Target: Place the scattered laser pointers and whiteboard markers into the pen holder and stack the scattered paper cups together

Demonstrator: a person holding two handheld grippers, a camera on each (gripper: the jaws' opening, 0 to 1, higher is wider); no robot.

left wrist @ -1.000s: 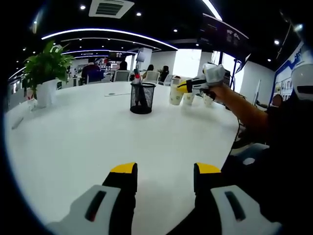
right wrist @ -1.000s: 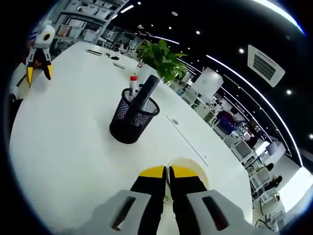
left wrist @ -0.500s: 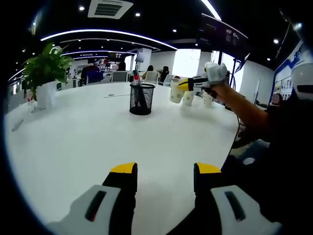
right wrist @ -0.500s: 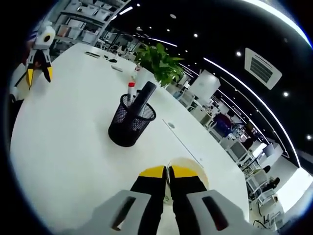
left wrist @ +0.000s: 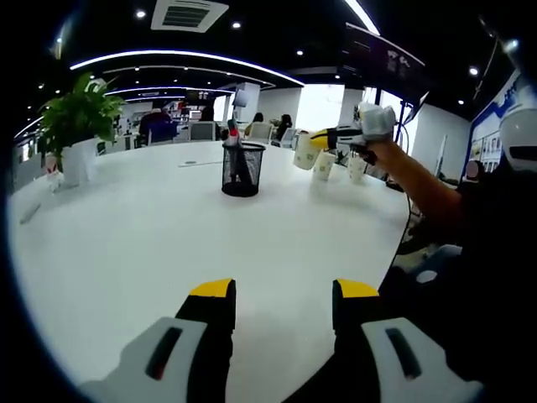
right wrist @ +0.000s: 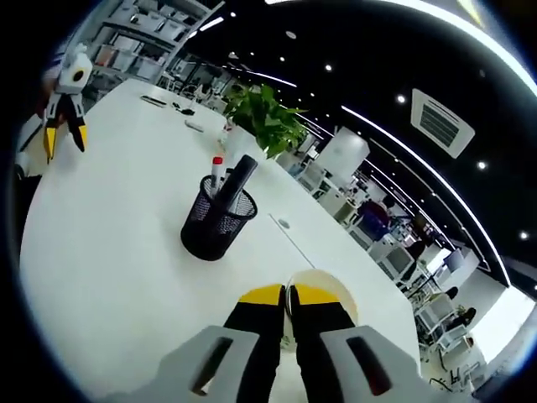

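A black mesh pen holder (left wrist: 242,170) (right wrist: 216,227) stands on the white table (left wrist: 151,243), with a red-capped marker (right wrist: 216,171) and a dark laser pointer (right wrist: 237,177) sticking out of it. My right gripper (right wrist: 286,294) (left wrist: 323,140) is shut on the rim of a cream paper cup (right wrist: 323,288) (left wrist: 305,154), held tilted above the table. Beneath and beside that cup stand two more paper cups (left wrist: 324,166) (left wrist: 358,169). My left gripper (left wrist: 283,290) (right wrist: 64,136) hangs open over the near table with nothing between its fingers.
A potted green plant (left wrist: 77,122) (right wrist: 263,122) stands at the table's far side. A person's arm (left wrist: 419,189) reaches in from the right in the left gripper view. Small dark items (right wrist: 159,102) lie on the far table. Office desks and seated people are beyond.
My right gripper has lifted the paper cup higher off the table, away from the other cups. The left gripper has stayed still.
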